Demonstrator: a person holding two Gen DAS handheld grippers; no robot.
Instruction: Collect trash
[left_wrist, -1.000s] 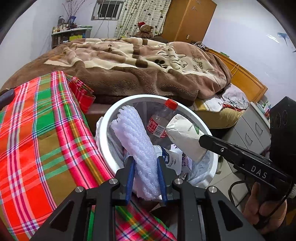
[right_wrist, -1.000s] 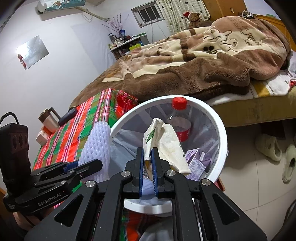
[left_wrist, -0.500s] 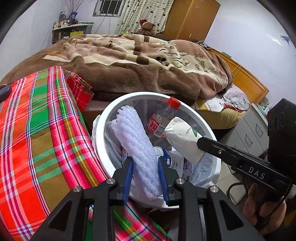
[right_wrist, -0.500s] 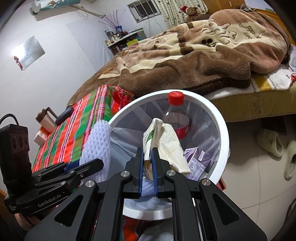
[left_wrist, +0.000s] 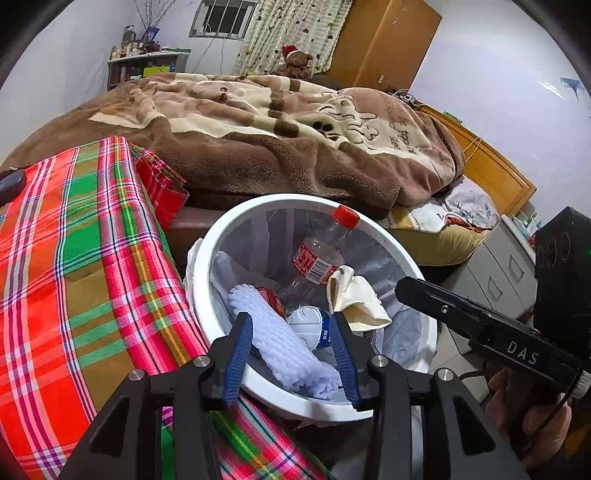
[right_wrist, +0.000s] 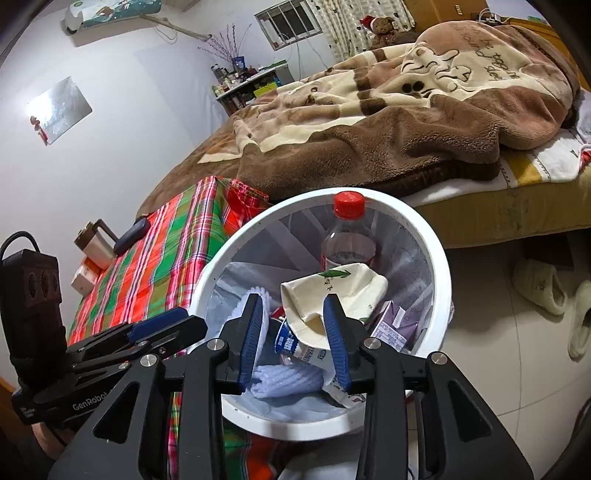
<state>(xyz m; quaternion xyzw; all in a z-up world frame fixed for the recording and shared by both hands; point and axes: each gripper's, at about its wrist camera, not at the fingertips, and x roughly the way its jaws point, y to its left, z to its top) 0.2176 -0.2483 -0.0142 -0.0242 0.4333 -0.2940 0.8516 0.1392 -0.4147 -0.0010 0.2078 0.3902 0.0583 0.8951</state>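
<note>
A white round trash bin (left_wrist: 207, 258) (right_wrist: 439, 258) lined with a clear bag stands beside the bed. Inside lie a white foam net sleeve (left_wrist: 284, 343) (right_wrist: 284, 380), a crumpled cream paper wrapper (left_wrist: 354, 299) (right_wrist: 332, 291), a plastic bottle with a red cap (left_wrist: 321, 254) (right_wrist: 349, 236), a purple carton (right_wrist: 393, 325) and a blue-white container (left_wrist: 310, 326). My left gripper (left_wrist: 291, 347) is open above the bin's near rim, the foam sleeve loose below it. My right gripper (right_wrist: 295, 339) is open over the bin, the wrapper loose below it.
A red-green plaid cloth (left_wrist: 74, 258) (right_wrist: 159, 266) covers a table left of the bin, with a dark remote (right_wrist: 131, 230) and boxes (right_wrist: 90, 258) on it. A bed with a brown blanket (left_wrist: 277, 140) lies behind. Slippers (right_wrist: 543, 288) lie on the tiled floor at right.
Both grippers opened. The foam sleeve dropped from the left gripper and the paper wrapper from the right gripper into the bin.
</note>
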